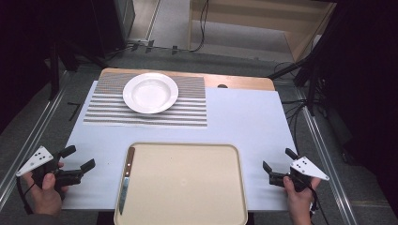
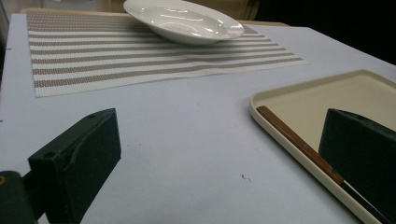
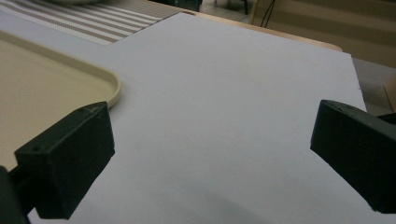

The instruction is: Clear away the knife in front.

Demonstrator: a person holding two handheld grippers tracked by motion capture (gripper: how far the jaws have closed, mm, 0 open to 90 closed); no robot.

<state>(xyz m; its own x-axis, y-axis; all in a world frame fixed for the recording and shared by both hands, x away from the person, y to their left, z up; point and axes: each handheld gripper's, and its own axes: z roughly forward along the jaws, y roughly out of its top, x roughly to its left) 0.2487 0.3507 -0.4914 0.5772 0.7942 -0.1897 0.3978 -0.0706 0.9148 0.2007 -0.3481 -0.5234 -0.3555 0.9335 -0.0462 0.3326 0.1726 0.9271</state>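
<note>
- Two grippers are held wide apart and empty, parked clear of the tray (image 1: 234, 154).
- Left gripper (image 1: 77, 158): the knife (image 1: 126, 179) lies just right of it, handle outermost for grasping.
- Right gripper (image 1: 278, 159): nothing is gripped.

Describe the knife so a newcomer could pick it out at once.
Start at the large beige tray at the table's near edge. Along the tray's left rim lies the knife, brown handle pointing away toward the white plate, dark blade toward the person. It is the one slim utensil here, nearest the left gripper.
</note>
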